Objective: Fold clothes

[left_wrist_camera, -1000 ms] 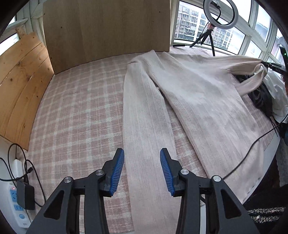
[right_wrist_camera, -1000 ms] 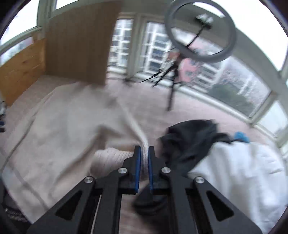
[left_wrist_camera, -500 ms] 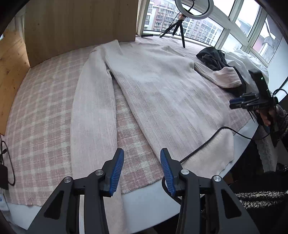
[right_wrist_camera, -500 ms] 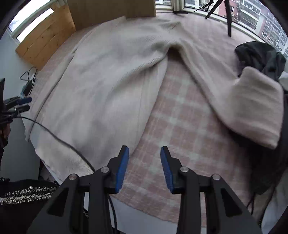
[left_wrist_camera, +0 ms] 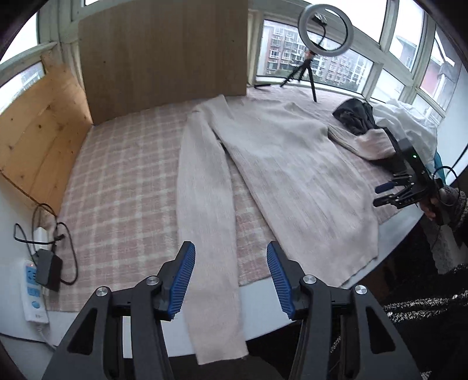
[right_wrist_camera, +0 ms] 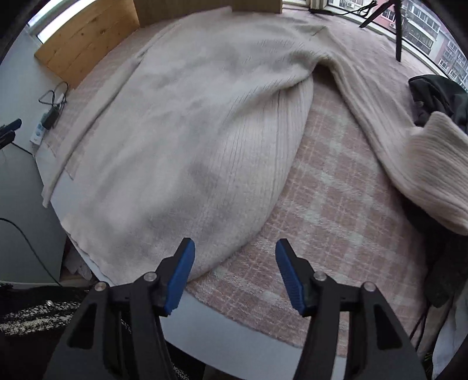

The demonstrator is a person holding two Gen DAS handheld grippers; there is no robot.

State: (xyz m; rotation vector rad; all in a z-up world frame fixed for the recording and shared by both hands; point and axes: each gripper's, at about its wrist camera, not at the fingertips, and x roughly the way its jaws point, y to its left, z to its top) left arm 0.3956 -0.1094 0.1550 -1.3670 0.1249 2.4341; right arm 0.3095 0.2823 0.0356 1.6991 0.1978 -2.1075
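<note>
1. The left gripper (left_wrist_camera: pixel 231 277) hung above the near table edge with its jaws opening; nothing was pinched, and its blue pads (left_wrist_camera: pixel 183 279) stood clear of the cloth.
2. A sweater (left_wrist_camera: pixel 280 169) lay flat on the checked blanket (left_wrist_camera: pixel 122 187), ahead of that gripper and to its right.
3. One sleeve (left_wrist_camera: pixel 207 222) ran straight toward the left gripper, passed below the gap between its fingers and hung over the table edge.
4. The right gripper (right_wrist_camera: pixel 234 271) pointed steeply down over the blanket's near edge; its jaws were opening too, with nothing gripped.
5. The sweater's hem lay under and just ahead of its left finger; bare blanket lay under the right one.
6. The other sleeve (right_wrist_camera: pixel 409 152) lay ahead and to the right of the right gripper, its cuff resting on dark clothes (right_wrist_camera: pixel 438 93).
7. In the left view the right gripper (left_wrist_camera: pixel 392 193) showed far to the right, held in a hand (left_wrist_camera: pixel 435 204) beside the table edge.
8. A ring light (left_wrist_camera: pixel 326 27) on a tripod stood far ahead by the windows; a power strip (left_wrist_camera: pixel 32 289) lay to the left of the left gripper.
</note>
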